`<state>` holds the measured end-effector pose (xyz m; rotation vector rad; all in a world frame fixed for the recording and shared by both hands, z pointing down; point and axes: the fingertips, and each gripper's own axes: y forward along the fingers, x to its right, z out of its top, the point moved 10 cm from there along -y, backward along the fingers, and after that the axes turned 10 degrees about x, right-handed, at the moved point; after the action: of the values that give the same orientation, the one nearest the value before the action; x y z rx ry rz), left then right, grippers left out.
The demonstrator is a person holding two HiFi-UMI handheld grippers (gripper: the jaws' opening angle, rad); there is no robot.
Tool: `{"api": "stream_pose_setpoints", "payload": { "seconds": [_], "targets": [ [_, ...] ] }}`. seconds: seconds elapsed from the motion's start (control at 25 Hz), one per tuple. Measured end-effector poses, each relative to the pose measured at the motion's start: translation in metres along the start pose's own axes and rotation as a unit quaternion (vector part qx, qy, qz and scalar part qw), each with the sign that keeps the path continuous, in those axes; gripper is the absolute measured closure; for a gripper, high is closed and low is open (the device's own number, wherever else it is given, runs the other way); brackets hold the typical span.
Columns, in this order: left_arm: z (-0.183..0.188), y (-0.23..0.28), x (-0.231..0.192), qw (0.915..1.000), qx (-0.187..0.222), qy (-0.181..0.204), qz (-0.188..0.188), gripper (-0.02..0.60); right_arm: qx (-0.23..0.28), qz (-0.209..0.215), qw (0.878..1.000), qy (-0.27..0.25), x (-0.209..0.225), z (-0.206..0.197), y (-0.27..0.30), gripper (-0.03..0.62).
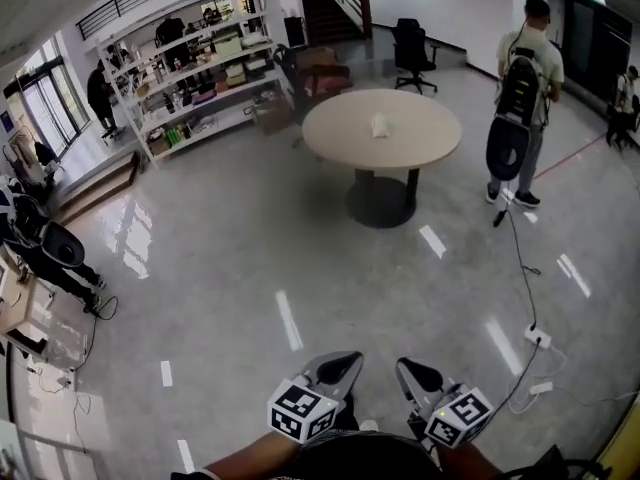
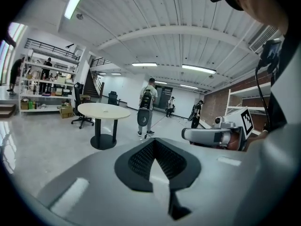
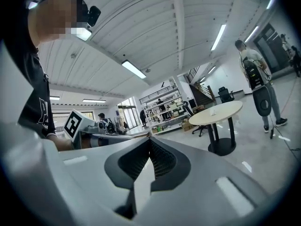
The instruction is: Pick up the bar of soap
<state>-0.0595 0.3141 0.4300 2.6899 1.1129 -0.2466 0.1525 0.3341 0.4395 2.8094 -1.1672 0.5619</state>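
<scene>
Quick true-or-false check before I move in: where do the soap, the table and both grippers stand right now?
1. The bar of soap lies on the round table. True.
2. The left gripper holds the soap. False: its jaws are shut on nothing, and it is far from the table.
3. The right gripper has its jaws shut and empty. True.
4. Boxes crowd the tabletop. False: only the soap shows on it.
5. A person with a backpack stands on the floor to the right of the table in the head view. True.
</scene>
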Motion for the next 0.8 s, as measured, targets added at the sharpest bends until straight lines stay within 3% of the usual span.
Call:
{"api": "stream_pose_setpoints", "payload": {
  "seconds": [0.32,0.48,0.8],
  "targets": [
    [0.008,0.062,-0.043,0.9995,-0.003,0.005,-0.032,0.575,-0.012,-0.032,0.999,-0.014,0.048,0.006,0.034,0.586],
    [0.035,0.089,-0.077,0.9993,0.015,0.003,-0.034,0.575,-0.025,-0.039,0.999,-0.026,0.078,0.029,0.074,0.586],
    [0.089,0.141,-0.188,0.9989,0.039,0.007,-0.025,0.575,-0.035,-0.020,0.998,-0.055,0.126,0.068,0.195,0.586]
  ]
}}
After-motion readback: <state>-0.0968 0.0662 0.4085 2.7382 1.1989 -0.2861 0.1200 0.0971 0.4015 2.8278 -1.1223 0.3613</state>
